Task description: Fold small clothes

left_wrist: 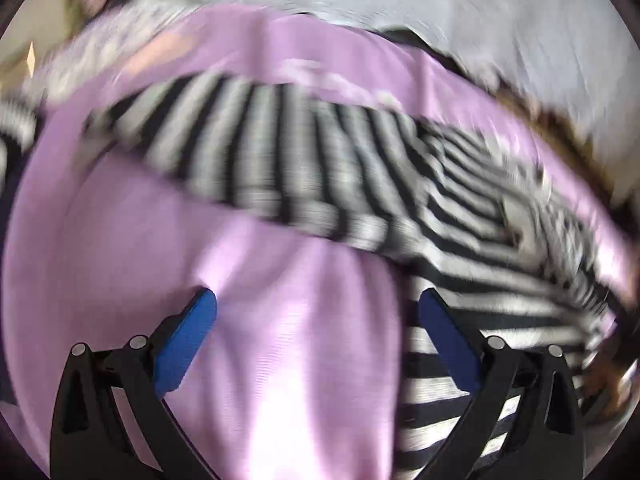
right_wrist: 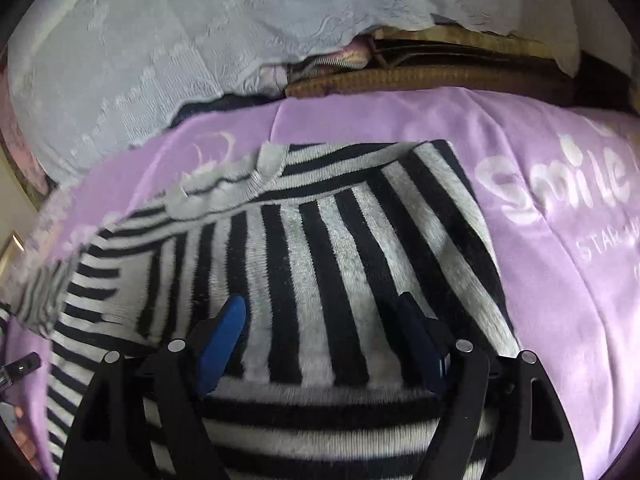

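Your right gripper [right_wrist: 320, 320] stands released, its blue pads spread over the striped top [right_wrist: 320, 248] with nothing pinched between them; the cloth below lies flat rather than tented, which fits a layer just laid down. Your left gripper [left_wrist: 318, 320] is likewise open and empty, hanging mostly over bare purple cloth with the garment's edge just under its right-hand pad [left_wrist: 448, 340]. That view is smeared, so fine detail there is lost.

The top looks like a fuzzy, napped knit in black and pale grey bands. The bands run one way across the near panel and another way at the sides, so it seems already doubled over on itself. Beyond that, a ribbed grey trim [right_wrist: 256, 176] bunches along the far left edge, likely a collar or cuff.

It rests on a smooth lilac blanket [right_wrist: 560, 280] printed with white lettering, a soft bed for creasing. Farther back lie a pale blue embossed coverlet [right_wrist: 160, 60] and a brown woven mat [right_wrist: 420, 76].
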`<state>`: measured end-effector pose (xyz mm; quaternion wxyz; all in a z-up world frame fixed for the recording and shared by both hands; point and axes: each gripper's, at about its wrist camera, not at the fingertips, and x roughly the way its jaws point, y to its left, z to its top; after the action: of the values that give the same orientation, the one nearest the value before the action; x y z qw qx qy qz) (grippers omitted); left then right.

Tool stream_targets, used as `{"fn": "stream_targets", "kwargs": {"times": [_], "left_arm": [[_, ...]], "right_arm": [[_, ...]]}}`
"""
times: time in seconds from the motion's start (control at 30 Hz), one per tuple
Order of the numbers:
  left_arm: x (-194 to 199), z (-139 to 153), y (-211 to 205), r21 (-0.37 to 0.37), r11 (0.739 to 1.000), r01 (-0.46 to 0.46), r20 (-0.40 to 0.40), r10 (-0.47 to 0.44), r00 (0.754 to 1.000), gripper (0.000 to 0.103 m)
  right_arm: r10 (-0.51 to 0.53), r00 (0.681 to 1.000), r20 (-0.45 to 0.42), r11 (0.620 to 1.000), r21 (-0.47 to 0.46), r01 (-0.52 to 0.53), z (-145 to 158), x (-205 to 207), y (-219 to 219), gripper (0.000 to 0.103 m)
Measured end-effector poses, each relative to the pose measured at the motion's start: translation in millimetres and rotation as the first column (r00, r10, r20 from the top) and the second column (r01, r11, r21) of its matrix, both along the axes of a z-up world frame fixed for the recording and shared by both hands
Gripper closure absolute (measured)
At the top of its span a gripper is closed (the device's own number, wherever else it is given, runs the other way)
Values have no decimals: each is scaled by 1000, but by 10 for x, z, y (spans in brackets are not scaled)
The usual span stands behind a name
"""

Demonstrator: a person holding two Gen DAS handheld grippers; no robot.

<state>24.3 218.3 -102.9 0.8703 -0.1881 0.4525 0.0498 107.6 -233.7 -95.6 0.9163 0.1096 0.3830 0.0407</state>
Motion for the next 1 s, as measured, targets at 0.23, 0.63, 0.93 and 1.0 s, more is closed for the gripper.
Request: {"fn": "stream_targets", "kwargs": {"times": [0.23, 0.63, 0.93, 1.0], "left_arm": [[224, 58, 598, -210, 972, -106, 68, 122, 990, 5], [349, -100, 952, -330, 926, -181, 84, 220, 972, 83], [349, 560, 432, -53, 998, -36, 156, 44, 987, 94], [338, 718, 238, 1, 1000, -10, 180, 10, 984, 94]], "right_arm": [[-61, 994, 94, 989, 138, 48, 163, -692, -181, 25], [-77, 994, 75, 975, 215, 59, -6, -804, -176, 25], [-80, 994, 77, 970, 235, 60, -9, -810, -183, 24], [-73, 996, 47, 966, 250, 59, -54, -771, -192, 23]]}}
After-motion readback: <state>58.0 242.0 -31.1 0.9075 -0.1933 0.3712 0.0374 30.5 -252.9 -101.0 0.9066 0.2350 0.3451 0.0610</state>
